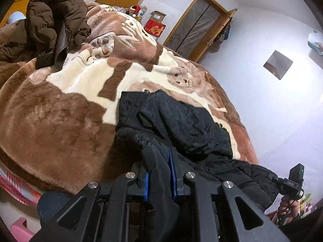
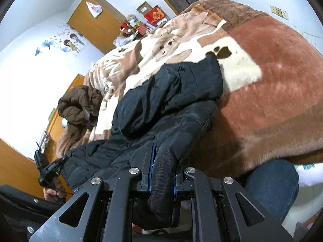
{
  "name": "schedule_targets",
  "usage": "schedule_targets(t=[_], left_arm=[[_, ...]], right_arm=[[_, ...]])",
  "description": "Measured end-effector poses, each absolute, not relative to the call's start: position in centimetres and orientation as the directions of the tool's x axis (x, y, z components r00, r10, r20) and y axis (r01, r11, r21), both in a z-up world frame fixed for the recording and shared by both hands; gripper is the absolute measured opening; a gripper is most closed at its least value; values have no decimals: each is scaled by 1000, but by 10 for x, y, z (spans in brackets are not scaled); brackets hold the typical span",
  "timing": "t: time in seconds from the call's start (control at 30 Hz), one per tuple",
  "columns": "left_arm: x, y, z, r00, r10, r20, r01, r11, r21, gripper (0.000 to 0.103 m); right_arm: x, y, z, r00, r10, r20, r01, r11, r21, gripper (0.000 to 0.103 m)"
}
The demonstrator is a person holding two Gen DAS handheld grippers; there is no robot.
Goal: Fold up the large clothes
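Observation:
A black padded jacket (image 1: 181, 121) lies partly folded on the near edge of a bed with a brown and cream blanket (image 1: 60, 121). My left gripper (image 1: 159, 161) is shut on a fold of the jacket's edge. My right gripper (image 2: 163, 161) is shut on another part of the jacket (image 2: 171, 88), with cloth hanging down between its blue-padded fingers. Each wrist view shows the other gripper held in a hand at the jacket's far end: the right one in the left wrist view (image 1: 290, 183), the left one in the right wrist view (image 2: 48, 171).
A brown padded coat (image 1: 52, 20) lies bunched at the far side of the bed, also in the right wrist view (image 2: 80, 104). Red boxes (image 1: 154, 28) and clutter stand beyond the bed by a wooden wardrobe (image 2: 94, 22). A door (image 1: 197, 24) is in the wall. My jeans-clad leg (image 2: 272, 183) is by the bed edge.

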State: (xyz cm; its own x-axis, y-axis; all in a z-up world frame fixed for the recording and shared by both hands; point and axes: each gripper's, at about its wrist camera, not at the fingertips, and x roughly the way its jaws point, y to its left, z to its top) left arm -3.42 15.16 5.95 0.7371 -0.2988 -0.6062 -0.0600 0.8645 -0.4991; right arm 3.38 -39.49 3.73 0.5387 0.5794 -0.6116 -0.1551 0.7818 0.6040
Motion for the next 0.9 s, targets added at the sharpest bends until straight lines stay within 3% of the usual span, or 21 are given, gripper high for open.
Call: schedule_targets(t=[0.33, 0.57, 0.77, 0.9], left_arm=[[55, 171, 77, 783, -287, -552, -74, 837, -542, 17], [157, 175, 48, 730, -248, -637, -145, 855, -498, 18], [229, 175, -22, 617, -221, -755, -241, 860, -449, 21], [246, 172, -55, 583, -220, -782, -266, 858, -440, 23]], right_arm=[[142, -395, 62, 613, 596, -519, -140, 728, 671, 14], [251, -376, 33, 557, 551, -621, -15, 755, 656, 16], [319, -360, -29, 457, 500, -736, 96, 795, 599, 21], [333, -361, -59, 432, 520, -737, 138, 769, 624, 22]])
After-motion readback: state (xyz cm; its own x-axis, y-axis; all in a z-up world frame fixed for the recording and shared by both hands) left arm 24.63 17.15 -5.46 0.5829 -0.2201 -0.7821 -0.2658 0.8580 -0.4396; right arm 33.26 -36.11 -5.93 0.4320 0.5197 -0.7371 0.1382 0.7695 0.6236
